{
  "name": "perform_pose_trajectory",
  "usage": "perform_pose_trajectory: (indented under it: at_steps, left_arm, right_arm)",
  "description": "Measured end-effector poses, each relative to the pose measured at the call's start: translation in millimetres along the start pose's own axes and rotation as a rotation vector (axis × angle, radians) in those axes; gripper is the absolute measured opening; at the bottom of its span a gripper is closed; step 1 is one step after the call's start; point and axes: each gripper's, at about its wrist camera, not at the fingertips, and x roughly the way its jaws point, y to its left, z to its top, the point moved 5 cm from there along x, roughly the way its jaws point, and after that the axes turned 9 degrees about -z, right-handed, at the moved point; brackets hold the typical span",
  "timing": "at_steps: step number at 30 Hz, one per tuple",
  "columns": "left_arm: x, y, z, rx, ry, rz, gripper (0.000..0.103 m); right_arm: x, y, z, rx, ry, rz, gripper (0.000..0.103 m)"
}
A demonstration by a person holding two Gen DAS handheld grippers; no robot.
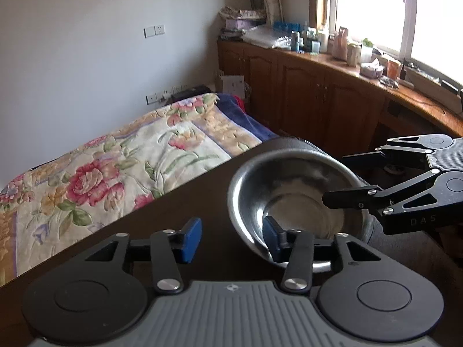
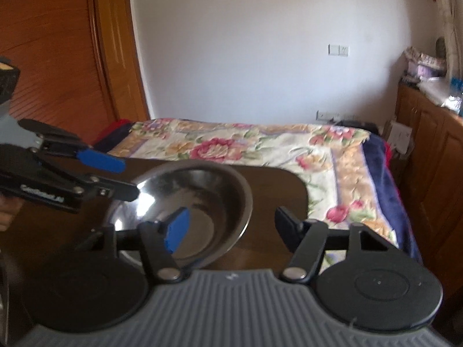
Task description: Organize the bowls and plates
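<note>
Currently: round stainless-steel bowl on dark wooden table, near its far edge. Left gripper spread wide, one blue pad inside the rim at 6 o'clock, other pad outside. Right gripper also wide, straddling the rim at 3 o'clock, gripping nothing. Best closing squarely on the thin rim; slick steel likely to slip or tip.

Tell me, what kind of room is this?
Most likely a bedroom. There is a bed with a flowery blanket, a wooden cupboard under the window, and a metal bowl on a dark table.
</note>
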Motion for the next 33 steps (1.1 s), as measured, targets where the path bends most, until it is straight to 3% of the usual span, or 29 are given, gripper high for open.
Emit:
perform_pose_trajectory:
  at_steps: [2,6,8,13,22,33]
  left_arm:
    - [3.3,-1.4,-0.7,-0.01,0.01,-0.009,0.05]
    - [5.9,-7.7,-1.8,-0.006,0.02,-0.028,0.032]
    - [4.5,-8.6,-1.4,-0.011,0.016,-0.026,0.03]
    - [-5.4,-10.7,1.1,-0.015,-0.02,-0.018,0.026]
    - [-28.9,-13.2,9.9,-0.007,-0.093,0.013,0.023]
    - [-101.2,-26.5,13.0,0.01,-0.182,0.072,0.022]
  right_arm:
    - [0.5,1.7,-1.4,0.001,0.016,0.007,0.059]
    - [0.1,3.4,-2.4,0.008,0.031,0.022,0.042]
    - [2.4,3.4,-1.6,0.012,0.037,0.031,0.031]
    - [0.9,0.3,1.4,0.033,0.016,-0.006,0.02]
    - [-10.1,0.7,15.4,0.047,-0.056,-0.033,0.012]
    - [-53.9,22.4,35.9,0.011,-0.161,-0.018,0.011]
